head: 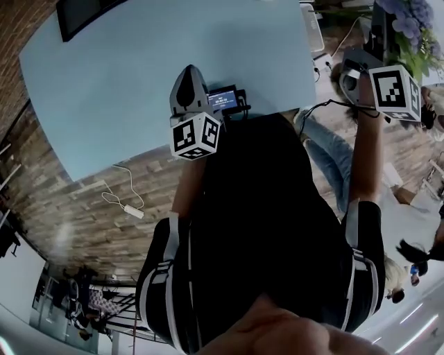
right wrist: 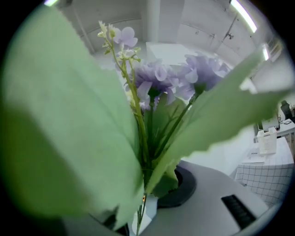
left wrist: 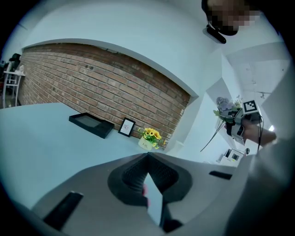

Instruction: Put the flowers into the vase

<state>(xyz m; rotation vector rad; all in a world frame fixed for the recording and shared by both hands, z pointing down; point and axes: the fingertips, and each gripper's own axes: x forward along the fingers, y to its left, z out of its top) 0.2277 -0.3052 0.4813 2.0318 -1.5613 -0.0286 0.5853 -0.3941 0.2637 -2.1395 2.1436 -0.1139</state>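
A bunch of purple flowers (right wrist: 161, 78) with broad green leaves fills the right gripper view. Its stems run down between the jaws of my right gripper (right wrist: 142, 205), which is shut on them. In the head view that gripper (head: 355, 78) is raised at the upper right, with the purple flowers (head: 409, 17) above it. My left gripper (left wrist: 148, 159) points across the light blue table (left wrist: 41, 138); its jaw tips meet with nothing between them. The head view shows the left gripper (head: 187, 80) over the table's near edge. A small white pot of yellow flowers (left wrist: 147, 140) stands by the brick wall.
A black tray (left wrist: 91, 124) and a small picture frame (left wrist: 126, 127) sit on the table near the brick wall. A white cable with a plug block (head: 128, 204) lies on the wooden floor. A checked table (right wrist: 267, 173) and another person (head: 333, 156) are at the right.
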